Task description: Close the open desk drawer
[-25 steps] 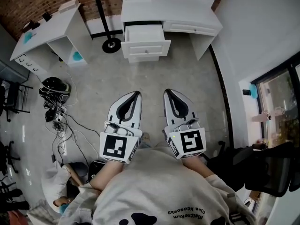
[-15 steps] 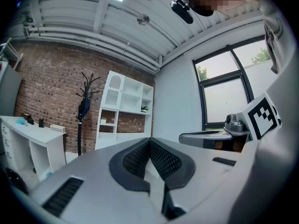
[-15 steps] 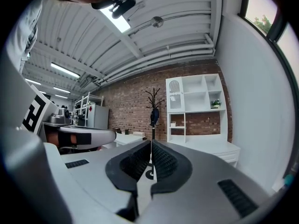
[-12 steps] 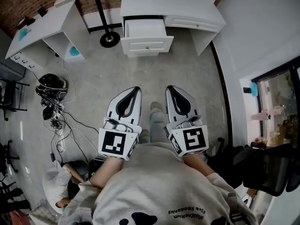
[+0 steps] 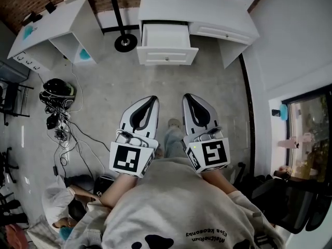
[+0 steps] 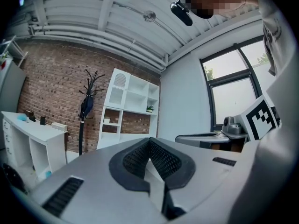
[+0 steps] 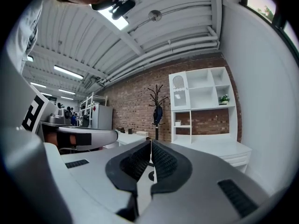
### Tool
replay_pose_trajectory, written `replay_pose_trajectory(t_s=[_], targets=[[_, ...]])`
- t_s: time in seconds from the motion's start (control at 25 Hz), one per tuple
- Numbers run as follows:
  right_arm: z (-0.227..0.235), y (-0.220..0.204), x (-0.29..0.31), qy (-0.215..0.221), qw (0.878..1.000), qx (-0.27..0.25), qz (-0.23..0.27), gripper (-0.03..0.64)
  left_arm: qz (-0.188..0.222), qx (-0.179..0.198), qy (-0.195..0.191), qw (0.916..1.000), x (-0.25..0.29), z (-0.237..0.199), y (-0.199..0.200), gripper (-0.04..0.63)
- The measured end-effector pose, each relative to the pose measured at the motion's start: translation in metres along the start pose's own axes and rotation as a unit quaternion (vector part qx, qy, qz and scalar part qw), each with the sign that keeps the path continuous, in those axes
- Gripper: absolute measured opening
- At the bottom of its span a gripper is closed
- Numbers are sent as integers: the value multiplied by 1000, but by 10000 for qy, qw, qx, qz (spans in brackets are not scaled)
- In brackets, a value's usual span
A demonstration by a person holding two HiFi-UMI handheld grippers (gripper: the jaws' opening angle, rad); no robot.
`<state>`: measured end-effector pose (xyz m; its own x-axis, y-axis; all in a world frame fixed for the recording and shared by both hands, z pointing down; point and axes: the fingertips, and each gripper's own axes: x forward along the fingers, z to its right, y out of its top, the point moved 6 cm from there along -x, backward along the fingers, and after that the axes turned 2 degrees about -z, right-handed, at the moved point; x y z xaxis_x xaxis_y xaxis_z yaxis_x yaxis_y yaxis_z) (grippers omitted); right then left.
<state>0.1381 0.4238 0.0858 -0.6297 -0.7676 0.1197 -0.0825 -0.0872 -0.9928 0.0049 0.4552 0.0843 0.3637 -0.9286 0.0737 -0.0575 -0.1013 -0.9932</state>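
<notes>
**Drawer** (image 5: 167, 43): white, pulled well out of the white desk (image 5: 207, 9) at the far wall, front panel and knob facing the room. Nothing touches it. Not yet closed.

**Left gripper** (image 5: 150, 101): held level at waist height, pointing toward the desk. Jaws together, nothing between them. Likely carried this way for the walk over, ready to push the drawer front with a blunt tip rather than grasp it.

**Right gripper** (image 5: 188, 97): beside the left, parallel, the same carry. Jaws together and empty. Both are well apart from the drawer.

**Foot** (image 5: 175, 123): on the concrete between the two grippers, mid-stride by the look of it.

**Surroundings**: coat stand base (image 5: 125, 42) just left of the drawer; second desk (image 5: 52, 19) further left; cables (image 5: 58, 90) on the floor below it.

**Change since a second ago**: desk and drawer fill more of the head view, so the person has come closer. The foot now shows further forward. Grippers keep the same pose and closed jaws.
</notes>
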Motion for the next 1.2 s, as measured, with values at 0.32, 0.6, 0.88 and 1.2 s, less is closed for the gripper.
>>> replay_pose_trajectory(t_s=[0.32, 0.6, 0.88, 1.2], targets=[[88, 4, 79, 294, 9995, -84, -38, 32, 87, -18, 337, 9994, 103, -21, 9, 18], [149, 13, 140, 759, 9971, -108, -25, 32, 206, -125, 608, 9979, 179, -36, 20, 18], [186, 7, 171, 1020, 9948, 35, -39, 32, 108, -222, 761, 9968, 220, -39, 17, 18], [189, 5, 206, 948, 9954, -65, -105, 32, 81, -210, 757, 9969, 234, -75, 9, 18]])
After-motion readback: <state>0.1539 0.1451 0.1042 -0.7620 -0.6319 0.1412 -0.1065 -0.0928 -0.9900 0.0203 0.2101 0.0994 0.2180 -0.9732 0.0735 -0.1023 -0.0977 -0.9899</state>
